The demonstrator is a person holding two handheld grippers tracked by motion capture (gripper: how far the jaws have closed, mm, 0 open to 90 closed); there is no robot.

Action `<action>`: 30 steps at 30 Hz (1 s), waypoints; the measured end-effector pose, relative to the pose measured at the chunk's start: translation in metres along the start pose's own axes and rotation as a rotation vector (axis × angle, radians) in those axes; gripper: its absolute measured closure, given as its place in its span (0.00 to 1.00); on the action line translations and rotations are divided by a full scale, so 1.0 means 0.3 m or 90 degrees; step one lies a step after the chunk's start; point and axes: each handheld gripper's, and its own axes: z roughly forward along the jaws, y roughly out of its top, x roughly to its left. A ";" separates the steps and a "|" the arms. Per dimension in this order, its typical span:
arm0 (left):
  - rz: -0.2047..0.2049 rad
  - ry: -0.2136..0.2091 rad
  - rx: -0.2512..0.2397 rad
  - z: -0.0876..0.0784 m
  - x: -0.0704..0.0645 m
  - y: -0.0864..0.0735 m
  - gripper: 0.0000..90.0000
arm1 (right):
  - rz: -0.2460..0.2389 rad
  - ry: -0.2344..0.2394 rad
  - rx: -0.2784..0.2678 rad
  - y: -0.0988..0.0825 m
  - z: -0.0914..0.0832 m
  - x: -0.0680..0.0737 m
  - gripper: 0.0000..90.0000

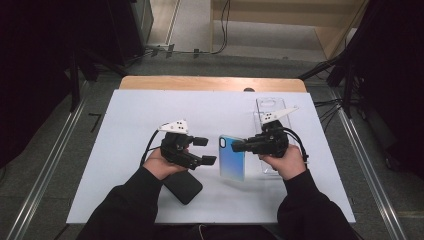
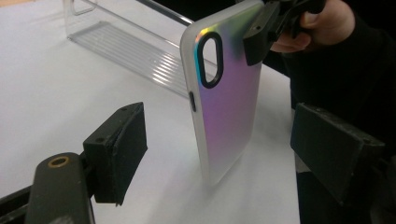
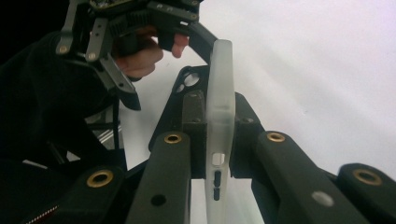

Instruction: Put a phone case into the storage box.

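Right tool clamps the iridescent frosted phone case upright on the white worktop; left tool stands apart, empty. Black case lies partly hidden under the left forearm.

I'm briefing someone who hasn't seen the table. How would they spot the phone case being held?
On the white table, look between the two grippers. The iridescent phone case stands on end there, pinched by the right gripper. Unlike the clear case behind and the black case lying flat, it shimmers blue-purple.
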 end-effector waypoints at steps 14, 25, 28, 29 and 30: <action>0.017 -0.040 0.007 -0.008 0.015 0.008 0.26 | -0.066 0.057 0.038 0.016 0.032 0.013 0.87; 0.028 -0.069 0.009 -0.011 0.023 0.026 0.36 | -0.074 0.095 0.055 0.020 0.046 0.010 0.87; 0.034 -0.076 0.008 -0.012 0.025 0.029 0.44 | -0.076 0.102 0.056 0.023 0.048 0.010 0.87; 0.034 -0.077 0.009 -0.012 0.025 0.030 0.45 | -0.077 0.104 0.055 0.024 0.049 0.010 0.87; 0.031 -0.083 0.009 -0.010 0.027 0.030 0.47 | -0.079 0.106 0.055 0.025 0.050 0.009 0.87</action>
